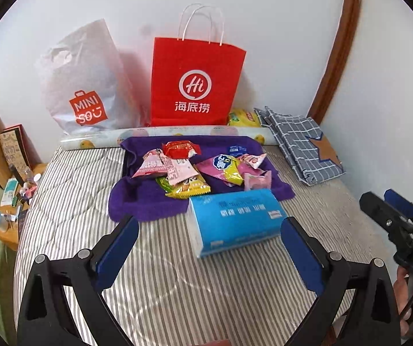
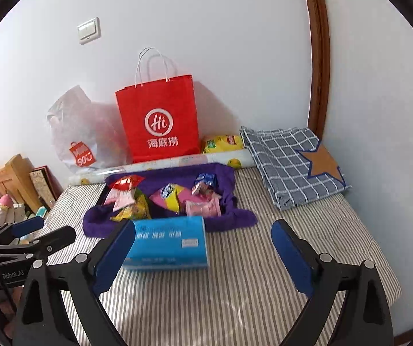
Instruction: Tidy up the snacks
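My left gripper (image 1: 209, 248) and my right gripper (image 2: 203, 252) both hang with jaws spread wide and empty above the striped mattress (image 1: 177, 294), and a blue tissue pack (image 1: 235, 222) lies just in front of them. Behind it the snack packets (image 1: 189, 170) lie in a loose pile on the purple towel (image 1: 143, 201). I judge them light, crinkly and slippery, so I would pinch one by its flat sealed edge.

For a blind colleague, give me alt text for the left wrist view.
Open left tongs hover over a striped bed, facing a blue tissue pack and snack packets piled on a purple towel. A red paper bag stands against the wall.
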`<state>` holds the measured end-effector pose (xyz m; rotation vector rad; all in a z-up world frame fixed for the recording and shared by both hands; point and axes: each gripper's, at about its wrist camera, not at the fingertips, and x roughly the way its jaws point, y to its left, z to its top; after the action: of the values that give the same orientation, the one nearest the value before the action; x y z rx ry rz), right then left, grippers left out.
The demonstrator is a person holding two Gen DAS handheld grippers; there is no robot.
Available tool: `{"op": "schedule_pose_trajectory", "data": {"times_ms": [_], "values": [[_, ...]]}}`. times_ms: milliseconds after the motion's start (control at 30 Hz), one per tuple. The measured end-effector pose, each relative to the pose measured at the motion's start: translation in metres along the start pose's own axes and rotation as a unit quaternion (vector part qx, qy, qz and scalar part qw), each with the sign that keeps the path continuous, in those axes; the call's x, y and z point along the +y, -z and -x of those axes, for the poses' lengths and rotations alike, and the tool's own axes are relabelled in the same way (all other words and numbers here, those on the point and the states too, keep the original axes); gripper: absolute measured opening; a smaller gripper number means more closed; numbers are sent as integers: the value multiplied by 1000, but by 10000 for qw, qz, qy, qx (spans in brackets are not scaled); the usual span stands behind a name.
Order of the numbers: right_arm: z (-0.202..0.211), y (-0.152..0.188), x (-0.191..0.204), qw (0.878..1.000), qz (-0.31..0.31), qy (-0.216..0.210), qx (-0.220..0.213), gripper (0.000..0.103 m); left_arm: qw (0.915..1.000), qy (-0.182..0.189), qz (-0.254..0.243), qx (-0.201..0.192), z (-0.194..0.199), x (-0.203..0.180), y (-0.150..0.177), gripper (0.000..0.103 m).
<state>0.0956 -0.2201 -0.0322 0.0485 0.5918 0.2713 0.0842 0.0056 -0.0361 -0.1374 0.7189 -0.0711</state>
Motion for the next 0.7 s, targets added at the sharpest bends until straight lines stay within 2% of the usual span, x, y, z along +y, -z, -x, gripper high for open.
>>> {"op": "schedule_pose_trajectory", "data": {"times_ms": [133, 200, 267, 433, 700], "values": [[25, 13, 4, 9998, 79, 89, -158, 97, 9999, 30, -20, -99, 18, -7, 14, 98], [37, 20, 6, 9995, 122, 126, -257, 102, 9998, 9, -61, -162, 27, -11, 21, 98], [46, 25, 6, 9994, 130, 123, -280, 103, 9997, 1, -72, -232, 36, -13, 27, 98], [58, 34, 7, 9995, 82, 116, -289, 103, 9990, -93, -87, -418, 58, -15, 39, 98], [71, 36, 10, 9992, 24, 53, -392, 103, 9979, -319, -159, -538, 70, -20, 42, 98]]}}
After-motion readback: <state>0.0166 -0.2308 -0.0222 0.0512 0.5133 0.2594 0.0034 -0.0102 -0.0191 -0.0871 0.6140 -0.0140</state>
